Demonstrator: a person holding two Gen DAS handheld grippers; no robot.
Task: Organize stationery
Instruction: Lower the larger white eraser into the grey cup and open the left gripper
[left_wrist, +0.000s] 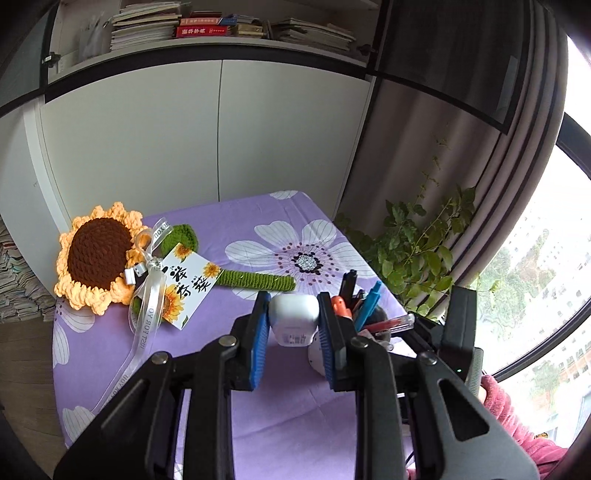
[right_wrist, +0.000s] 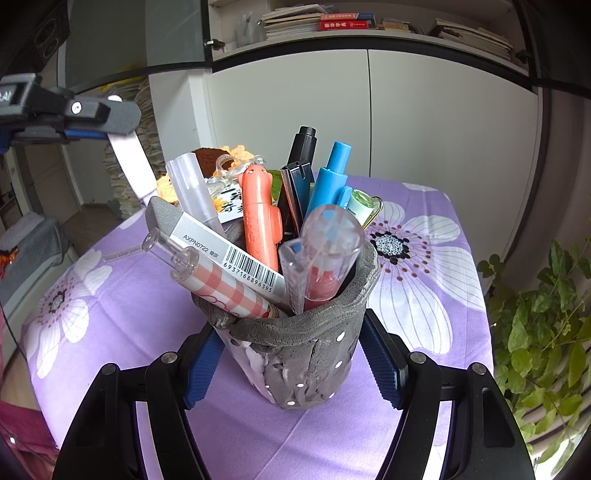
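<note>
Right wrist view: the right tool hugs a gray pen cup standing upright on the purple tabletop. Pens poke up and lean back. Up high at left, the left tool pinches a white eraser, long side hanging down.

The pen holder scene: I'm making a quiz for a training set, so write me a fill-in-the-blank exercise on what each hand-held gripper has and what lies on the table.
1. The right hand-held gripper is closed on the grey ____ full of pens.
2. The left hand-held gripper grips a small ____ object between its blue pads.
3. The crocheted ____ lies on the tablecloth.
4. The tablecloth is ____ with white flowers.

Missing words: pen holder; white; sunflower; purple
</note>
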